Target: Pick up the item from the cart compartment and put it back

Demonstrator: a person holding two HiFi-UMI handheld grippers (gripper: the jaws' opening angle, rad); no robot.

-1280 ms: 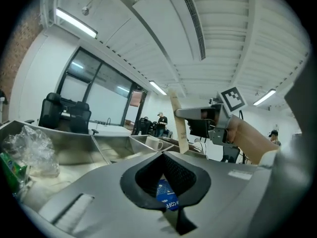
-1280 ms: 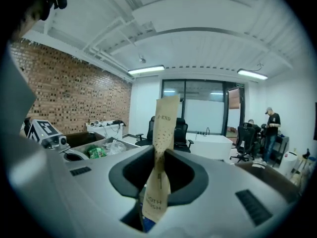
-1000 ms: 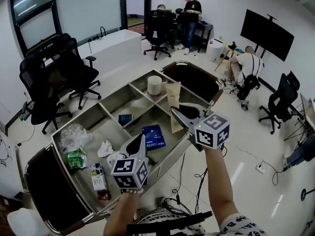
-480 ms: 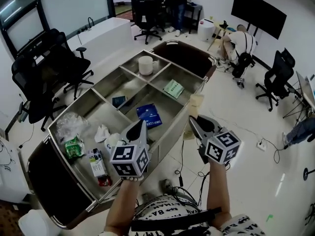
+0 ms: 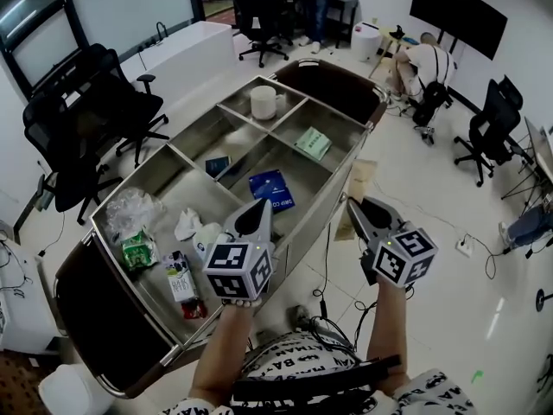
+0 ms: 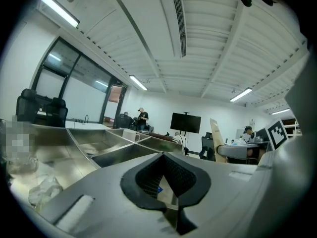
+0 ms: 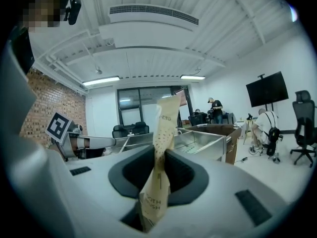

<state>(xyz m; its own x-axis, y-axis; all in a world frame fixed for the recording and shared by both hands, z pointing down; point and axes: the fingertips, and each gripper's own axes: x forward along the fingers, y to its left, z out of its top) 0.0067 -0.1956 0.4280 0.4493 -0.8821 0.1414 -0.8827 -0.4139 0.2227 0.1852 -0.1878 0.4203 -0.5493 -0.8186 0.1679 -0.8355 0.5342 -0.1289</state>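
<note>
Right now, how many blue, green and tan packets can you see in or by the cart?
Blue packets: 2
Green packets: 2
Tan packet: 1
Total: 5

Lower end of the tall tan paper packet [image 7: 166, 120] sunk out of sight between the pressed pads of the right gripper [image 7: 162, 151]; print there cut to scraps, unreadable as whole words. In the head view, only a pale strip of that packet showing past the gripper's tip.

Cannot read the print on the flat blue packet [image 5: 271, 188] in the steel cart [image 5: 194, 137], nor on the small green packet [image 5: 312, 143]: too small. Rounded white thing [image 5: 206, 236] half covered by the left gripper [image 5: 257, 207].

In the left gripper view, just a blue speck [image 6: 158, 189] through the slit low between the closed pads, too small to name.

White round container [image 5: 65, 392] cut off by the head view's bottom edge.
</note>
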